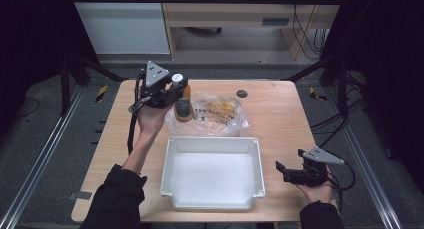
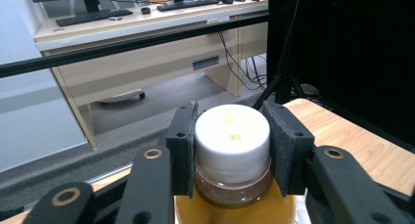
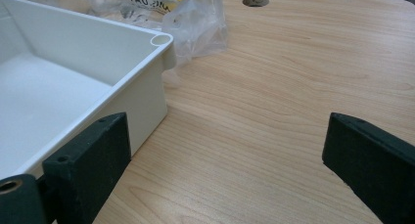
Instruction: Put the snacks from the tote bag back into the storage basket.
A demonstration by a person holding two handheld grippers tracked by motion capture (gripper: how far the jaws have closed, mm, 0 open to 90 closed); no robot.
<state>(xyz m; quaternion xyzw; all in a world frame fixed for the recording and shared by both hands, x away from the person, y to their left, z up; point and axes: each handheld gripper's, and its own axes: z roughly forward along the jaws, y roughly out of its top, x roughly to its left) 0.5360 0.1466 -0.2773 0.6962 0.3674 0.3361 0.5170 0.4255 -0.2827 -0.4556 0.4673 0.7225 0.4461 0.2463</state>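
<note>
While the high view placed the left gripper [image 1: 172,91] behind the white tray [image 1: 212,144], its own camera showed both pads clamping a bottle [image 2: 232,150] at its ribbed white cap, amber below; the right gripper [image 1: 286,171], beside the tray, gaped wide.
</note>
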